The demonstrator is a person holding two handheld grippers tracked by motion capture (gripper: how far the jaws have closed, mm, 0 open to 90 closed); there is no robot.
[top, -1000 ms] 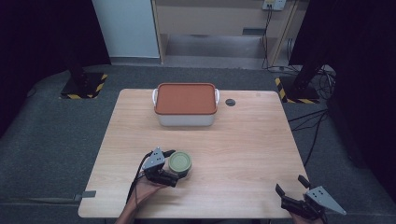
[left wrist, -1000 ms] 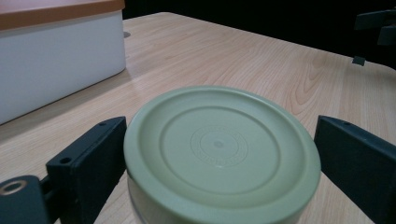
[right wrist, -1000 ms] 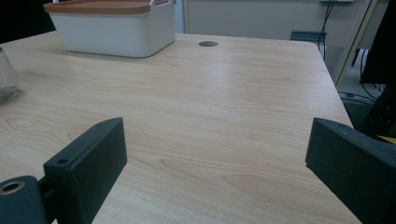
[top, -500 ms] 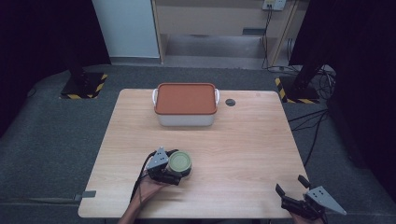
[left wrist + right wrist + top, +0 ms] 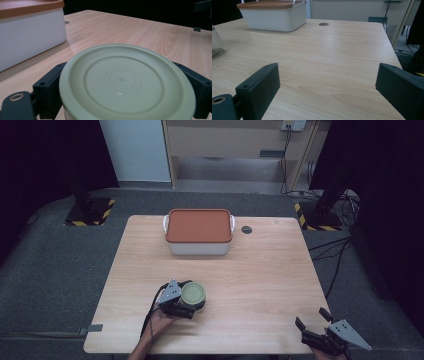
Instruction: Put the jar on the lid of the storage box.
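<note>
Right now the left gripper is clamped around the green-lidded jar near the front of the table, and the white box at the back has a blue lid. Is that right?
Not quite. The left gripper does clamp the green-lidded jar near the front of the table, but the white box at the back has an orange lid, not blue. The high view shows it.

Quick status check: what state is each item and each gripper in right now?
Jar: upright on the table, green lid on, clamped.
Left gripper: shut on the jar, jaws either side.
Right gripper: open, holding nothing, at the table's near right corner.
White container: orange lid on, untouched.
</note>
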